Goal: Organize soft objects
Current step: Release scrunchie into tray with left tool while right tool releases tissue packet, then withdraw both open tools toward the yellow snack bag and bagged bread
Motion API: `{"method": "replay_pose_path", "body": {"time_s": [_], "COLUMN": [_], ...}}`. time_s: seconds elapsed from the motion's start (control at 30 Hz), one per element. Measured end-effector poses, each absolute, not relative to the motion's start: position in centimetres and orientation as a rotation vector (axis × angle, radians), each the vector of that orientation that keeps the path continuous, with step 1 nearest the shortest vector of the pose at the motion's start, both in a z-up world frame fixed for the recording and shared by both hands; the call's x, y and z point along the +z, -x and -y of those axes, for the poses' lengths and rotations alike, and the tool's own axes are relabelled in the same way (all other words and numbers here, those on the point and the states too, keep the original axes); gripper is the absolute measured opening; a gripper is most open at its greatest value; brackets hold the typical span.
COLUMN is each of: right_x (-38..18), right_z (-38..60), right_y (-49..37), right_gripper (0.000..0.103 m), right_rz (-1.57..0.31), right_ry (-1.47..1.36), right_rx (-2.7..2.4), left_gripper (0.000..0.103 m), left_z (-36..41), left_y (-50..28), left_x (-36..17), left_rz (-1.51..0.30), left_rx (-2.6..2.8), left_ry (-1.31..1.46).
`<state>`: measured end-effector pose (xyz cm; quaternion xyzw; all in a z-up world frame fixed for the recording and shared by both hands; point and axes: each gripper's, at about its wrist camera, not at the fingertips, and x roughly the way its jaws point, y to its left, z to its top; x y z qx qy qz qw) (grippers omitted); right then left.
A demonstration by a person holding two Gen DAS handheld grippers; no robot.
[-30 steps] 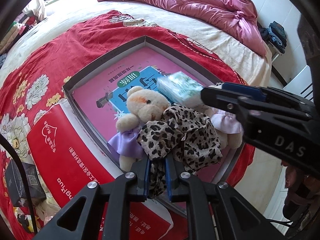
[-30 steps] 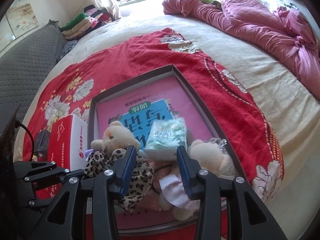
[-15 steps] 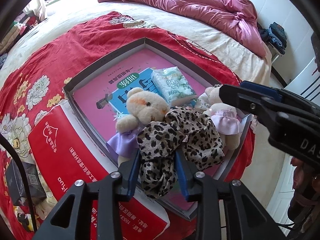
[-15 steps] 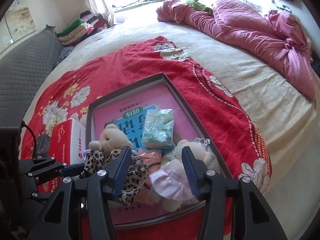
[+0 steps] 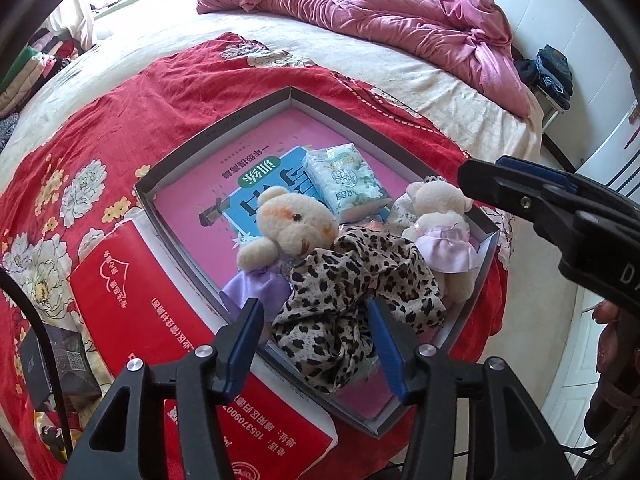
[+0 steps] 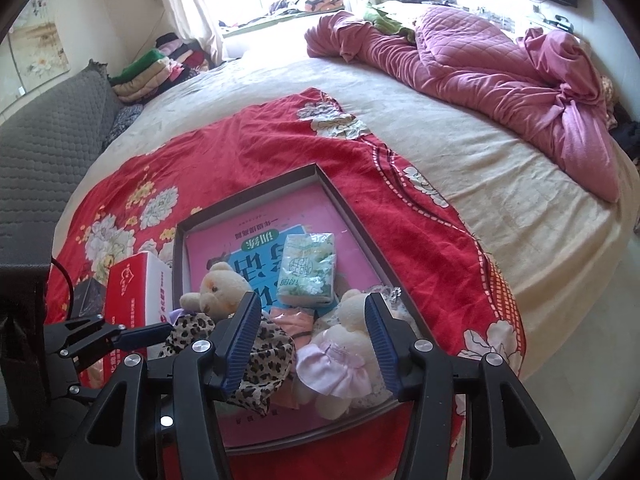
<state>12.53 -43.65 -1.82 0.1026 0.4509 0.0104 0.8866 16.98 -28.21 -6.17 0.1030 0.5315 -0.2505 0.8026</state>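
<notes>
Released a second ago from pinched jaws, the leopard-print cloth (image 5: 352, 292) now lies slack in the shallow box (image 5: 224, 128) between the left gripper (image 5: 316, 336) pads, which are opening (no longer pressing it). From the right wrist, the right gripper (image 6: 308, 340), jaws spread and empty, has drawn back from the tissue pack (image 6: 306, 268), left on the pink book (image 6: 312, 208) beside two teddy bears; both drops look complete.

A home bedroom: a wide bed (image 6: 500, 208), rumpled pink quilt (image 6: 500, 64), folded clothes (image 6: 160, 68) stacked by the window.
</notes>
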Motion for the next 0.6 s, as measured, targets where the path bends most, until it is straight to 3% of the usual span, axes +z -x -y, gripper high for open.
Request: {"method": "replay_pose_path", "body": {"time_s": [0.6], "right_x": [-0.7], "right_z": [43.5], "right_y": [-10.7], "right_gripper": [0.061], "right_rz": [-0.921], "right_ry": [-0.197], "right_rx": [-0.014], "left_gripper": [0.07], "left_z": [27.2], "left_y": [-15.4], "left_x": [-3.7], "left_rz": [-1.081], "left_rx": [-0.528], "left_ry": [-0.215]}}
